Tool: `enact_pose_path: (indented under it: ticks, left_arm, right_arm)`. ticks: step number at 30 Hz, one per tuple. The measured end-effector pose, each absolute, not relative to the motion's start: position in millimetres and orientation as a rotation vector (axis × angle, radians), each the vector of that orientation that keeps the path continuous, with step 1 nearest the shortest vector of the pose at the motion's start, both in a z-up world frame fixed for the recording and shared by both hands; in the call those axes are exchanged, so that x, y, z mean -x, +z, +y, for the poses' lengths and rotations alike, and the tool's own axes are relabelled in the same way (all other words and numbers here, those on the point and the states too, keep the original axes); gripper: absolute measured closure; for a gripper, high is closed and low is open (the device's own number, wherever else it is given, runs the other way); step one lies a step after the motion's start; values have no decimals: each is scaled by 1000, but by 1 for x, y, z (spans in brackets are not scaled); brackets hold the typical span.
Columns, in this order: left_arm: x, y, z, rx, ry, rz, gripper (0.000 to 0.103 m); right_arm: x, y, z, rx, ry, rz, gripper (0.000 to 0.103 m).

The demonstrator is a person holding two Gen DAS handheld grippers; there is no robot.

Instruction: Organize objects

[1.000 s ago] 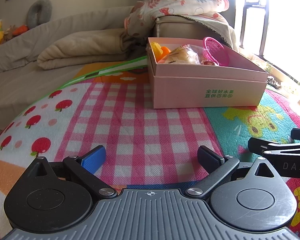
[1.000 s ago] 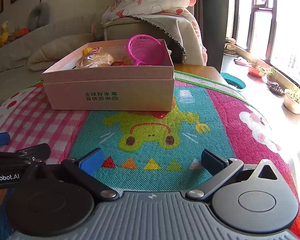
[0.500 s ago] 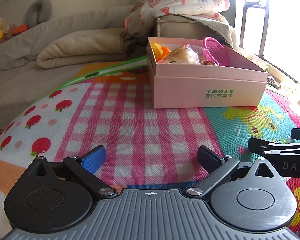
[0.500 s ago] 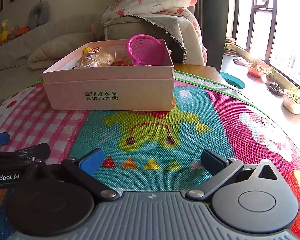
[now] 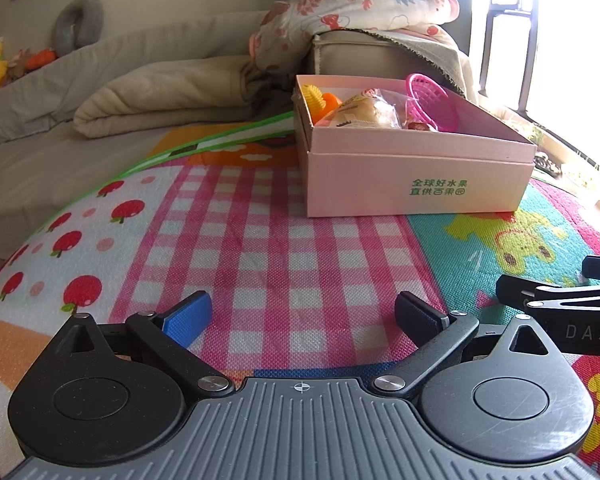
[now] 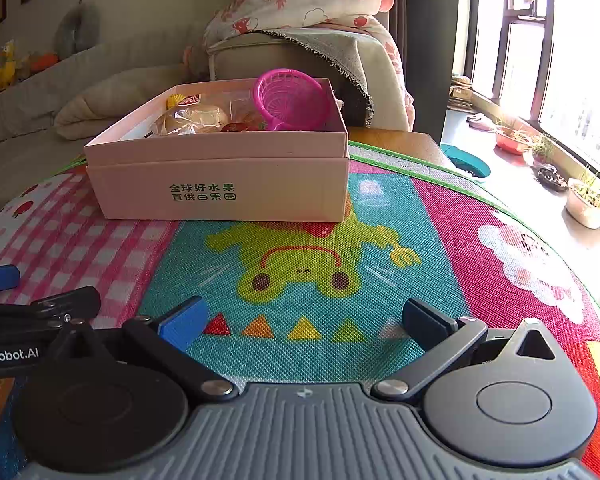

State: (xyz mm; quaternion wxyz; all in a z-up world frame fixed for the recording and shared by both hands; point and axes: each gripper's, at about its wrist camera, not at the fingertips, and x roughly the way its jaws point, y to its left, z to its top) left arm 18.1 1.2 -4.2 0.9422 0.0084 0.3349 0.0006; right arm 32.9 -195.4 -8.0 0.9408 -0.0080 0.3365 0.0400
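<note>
— Nothing has moved since the earlier frames: both grippers hang where they were, low over the play mat [image 5: 284, 264].

— How do their jaws stand?

— The left gripper [image 5: 302, 314] is spread wide with nothing between its fingers; the right gripper [image 6: 304, 318] is the same, wide apart and empty. Each one shows at the edge of the other's view, so they sit side by side.

— And the things to be sorted?

— Ahead of both grippers, well apart from the fingertips, a pink cardboard box [image 6: 224, 190] with green printed characters rests on the mat. It lies ahead and to the right of the left gripper, ahead and slightly left of the right one.

— What is in it?

— A magenta plastic basket [image 6: 294, 102] leaning at the right end, a bagged bread roll [image 6: 194, 118] in the middle, and a yellow and orange toy [image 5: 320, 100] at the left end.

— Behind the box?

— A sofa with a floral blanket [image 5: 364, 8] heaped on its arm.
</note>
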Motion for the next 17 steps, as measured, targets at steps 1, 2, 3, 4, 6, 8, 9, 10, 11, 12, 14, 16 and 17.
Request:
enact_pose_path:
  ticks: [1, 2, 3, 4, 6, 8, 9, 10, 11, 12, 14, 16, 17]
  left_arm:
    - [-18, -4, 2, -15, 1, 683, 1]
    - [-17, -4, 2, -12, 0, 683, 1]
    - [-18, -4, 2, -13, 0, 682, 1]
    - [-18, -4, 2, -13, 0, 683, 1]
    - [-18, -4, 2, -13, 0, 684, 1]
    - [-17, -4, 2, -14, 1, 683, 1]
    - [-18, -4, 2, -11, 0, 682, 1]
    - [-18, -4, 2, -10, -1, 682, 1]
    - [-18, -3, 2, -9, -2, 684, 1]
    - [-18, -3, 2, -10, -1, 685, 1]
    - [-18, -3, 0, -18, 2, 684, 1]
    - [-18, -3, 2, -13, 0, 684, 1]
    - [-19, -4, 2, -14, 1, 685, 1]
  right_arm:
    - [-33, -8, -195, 16, 82, 686, 0]
    - [-33, -8, -195, 16, 82, 687, 0]
    - [-33, -8, -195, 16, 82, 686, 0]
    - [-33, -8, -196, 16, 82, 687, 0]
    - [-33, -8, -196, 16, 82, 686, 0]
    - [-33, -8, -196, 16, 82, 687, 0]
    - [-33, -8, -196, 16, 82, 686, 0]
    - [-33, -8, -196, 16, 82, 687, 0]
    - [-33, -8, -196, 16, 82, 687, 0]
    - [-33, -8, -196, 16, 82, 686, 0]
    - [-33, -8, -196, 16, 82, 687, 0]
    - [-33, -8, -196, 16, 81, 687, 0]
    - [-34, -8, -196, 16, 81, 687, 0]
